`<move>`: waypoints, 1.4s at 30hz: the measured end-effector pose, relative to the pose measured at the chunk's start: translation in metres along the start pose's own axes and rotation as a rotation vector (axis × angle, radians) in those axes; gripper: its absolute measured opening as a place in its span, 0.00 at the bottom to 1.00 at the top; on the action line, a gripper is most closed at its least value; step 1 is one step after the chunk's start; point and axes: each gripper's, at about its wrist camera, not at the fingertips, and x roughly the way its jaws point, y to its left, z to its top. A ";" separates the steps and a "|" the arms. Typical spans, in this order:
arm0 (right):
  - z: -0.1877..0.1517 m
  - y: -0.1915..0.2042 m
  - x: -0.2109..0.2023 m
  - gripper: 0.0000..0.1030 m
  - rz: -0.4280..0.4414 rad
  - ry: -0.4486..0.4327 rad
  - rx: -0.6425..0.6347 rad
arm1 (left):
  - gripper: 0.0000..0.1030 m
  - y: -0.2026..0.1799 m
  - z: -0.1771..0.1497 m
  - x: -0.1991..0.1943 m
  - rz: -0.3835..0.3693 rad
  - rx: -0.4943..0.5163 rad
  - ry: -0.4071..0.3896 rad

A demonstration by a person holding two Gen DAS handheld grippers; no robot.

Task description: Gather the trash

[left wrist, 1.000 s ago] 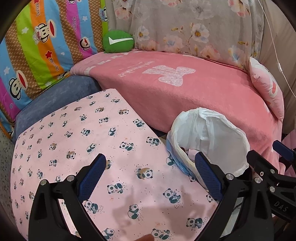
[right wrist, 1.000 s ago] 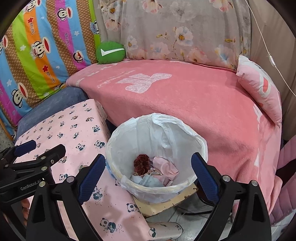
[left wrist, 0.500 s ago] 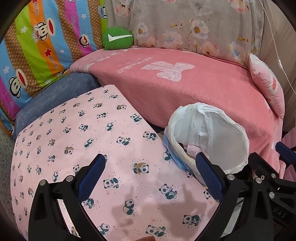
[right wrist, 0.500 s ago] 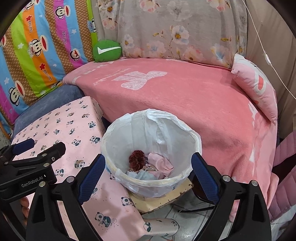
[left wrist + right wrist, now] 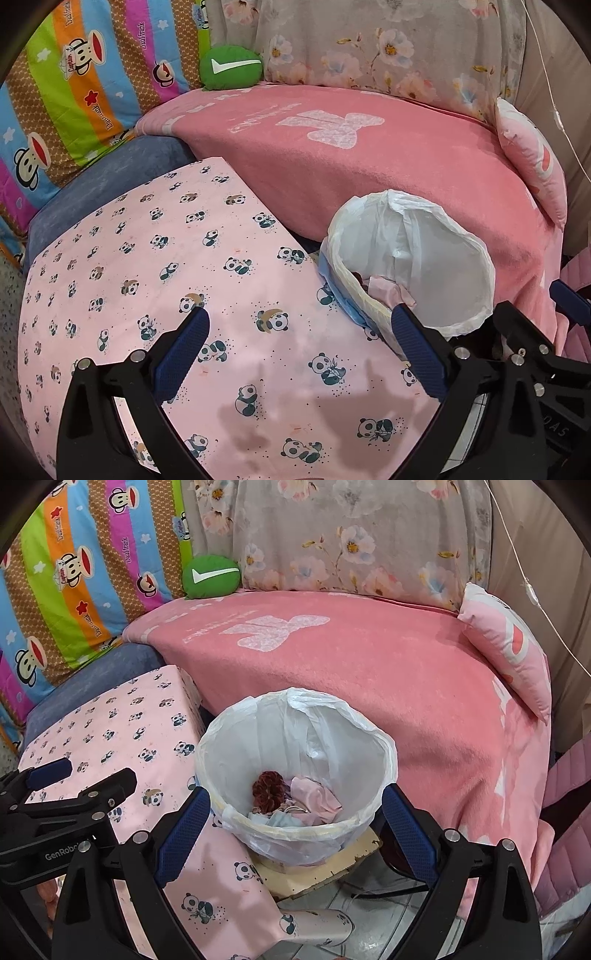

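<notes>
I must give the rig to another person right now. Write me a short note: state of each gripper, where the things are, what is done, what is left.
Left gripper: open, empty, over the panda-print cloth.
Right gripper: open, empty, over the trash bin.
The bin, lined with a white bag, stands between the panda cloth and the pink blanket. Inside lie a dark red ball and pink scraps.
Done: that trash is in the bin.
Left: no loose trash shows on the cloth or blanket in these views; check outside them before stopping.
</notes>
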 end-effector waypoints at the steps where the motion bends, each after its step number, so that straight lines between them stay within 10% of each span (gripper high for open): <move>1: -0.001 0.001 0.000 0.90 -0.002 0.001 0.000 | 0.93 0.001 -0.001 0.000 0.007 -0.006 -0.002; 42: -0.008 -0.014 -0.002 0.90 -0.033 0.030 0.018 | 0.93 -0.022 -0.009 0.003 -0.003 0.040 0.049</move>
